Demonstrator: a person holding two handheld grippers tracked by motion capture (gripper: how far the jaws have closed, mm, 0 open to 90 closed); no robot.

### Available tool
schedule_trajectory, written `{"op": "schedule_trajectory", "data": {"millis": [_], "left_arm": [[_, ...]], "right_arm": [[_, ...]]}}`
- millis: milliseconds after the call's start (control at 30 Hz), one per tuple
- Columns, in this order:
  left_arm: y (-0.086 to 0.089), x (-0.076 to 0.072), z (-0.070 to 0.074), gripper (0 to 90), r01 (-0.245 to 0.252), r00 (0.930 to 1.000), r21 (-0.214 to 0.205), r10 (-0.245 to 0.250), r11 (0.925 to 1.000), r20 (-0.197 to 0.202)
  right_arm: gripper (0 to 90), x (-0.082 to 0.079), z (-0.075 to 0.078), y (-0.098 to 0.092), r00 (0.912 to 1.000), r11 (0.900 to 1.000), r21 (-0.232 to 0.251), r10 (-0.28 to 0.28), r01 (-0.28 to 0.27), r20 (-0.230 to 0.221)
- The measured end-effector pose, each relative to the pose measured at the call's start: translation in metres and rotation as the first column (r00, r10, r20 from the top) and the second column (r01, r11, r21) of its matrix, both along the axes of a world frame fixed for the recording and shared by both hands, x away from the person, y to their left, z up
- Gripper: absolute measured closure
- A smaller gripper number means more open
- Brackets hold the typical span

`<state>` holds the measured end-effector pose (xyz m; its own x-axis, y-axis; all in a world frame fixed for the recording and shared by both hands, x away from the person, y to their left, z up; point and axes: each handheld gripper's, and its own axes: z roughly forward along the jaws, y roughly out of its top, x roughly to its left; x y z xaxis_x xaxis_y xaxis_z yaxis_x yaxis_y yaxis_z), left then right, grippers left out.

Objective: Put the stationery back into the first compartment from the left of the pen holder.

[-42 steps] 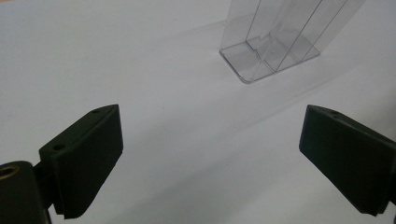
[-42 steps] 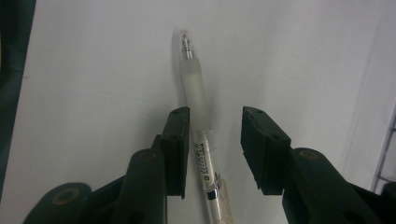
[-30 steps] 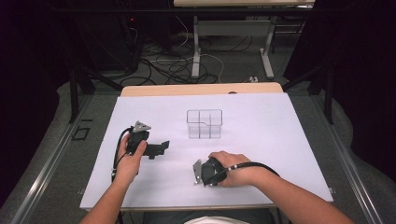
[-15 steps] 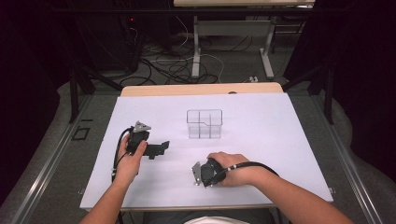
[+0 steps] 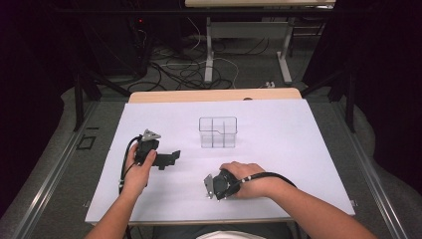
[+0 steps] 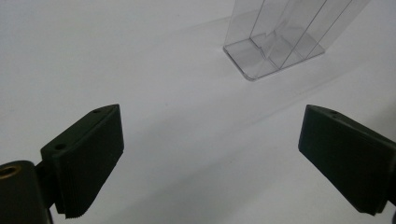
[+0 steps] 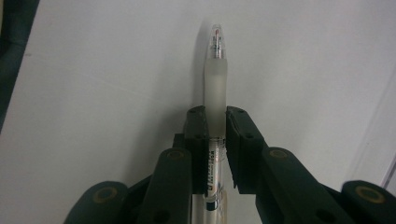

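A clear plastic organiser [image 5: 218,132] with compartments stands near the middle of the white table [image 5: 298,129]; the left gripper view has the same organiser [image 6: 275,42] ahead and to the right. My left gripper [image 5: 171,158] rests on the table left of the organiser, jaws wide apart with nothing between them [image 6: 210,163]. My right gripper [image 7: 215,122] is shut on a clear pen [image 7: 215,79] with a frosted grip, whose tip points forward just over the table. From above, the right gripper [image 5: 211,186] lies near the front edge under a hand.
A wooden strip [image 5: 214,94] edges the far side of the table. Beyond it, cables [image 5: 184,64] lie on the floor among table legs. Dark frame rails [image 5: 54,164] run along both sides.
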<state>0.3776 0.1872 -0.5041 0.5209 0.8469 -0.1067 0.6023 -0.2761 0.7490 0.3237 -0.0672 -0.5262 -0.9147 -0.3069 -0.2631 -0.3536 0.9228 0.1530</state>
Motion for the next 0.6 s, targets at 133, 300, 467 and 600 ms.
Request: {"op": "schedule_trajectory", "data": {"millis": [133,300,467,600], "left_arm": [[0.0003,0.0002,0.0001,6.8,-0.005,1.0000,-0.002,0.005,1.0000,0.001],[0.0008,0.0005,-0.0003,6.8,-0.005,1.0000,-0.007,0.005,1.0000,0.004],[0.0010,0.0002,-0.0005,6.8,-0.009,0.9999,-0.006,0.009,0.9999,-0.006],[0.0016,0.0009,-0.0007,6.8,-0.011,0.9999,-0.007,0.011,0.9999,0.001]], "right_arm": [[79.7,0.0003,0.0032,-0.0003,0.9996,0.9998,0.019,-0.012,0.011,0.026],[79.7,0.0029,0.0071,0.0003,0.9993,0.9991,0.040,-0.018,0.017,0.032],[79.8,0.0039,0.0083,0.0013,0.9985,0.9984,0.044,-0.038,0.037,0.039],[79.8,0.0069,0.0101,0.0033,0.9977,0.9964,0.061,-0.061,0.059,0.029]]}}
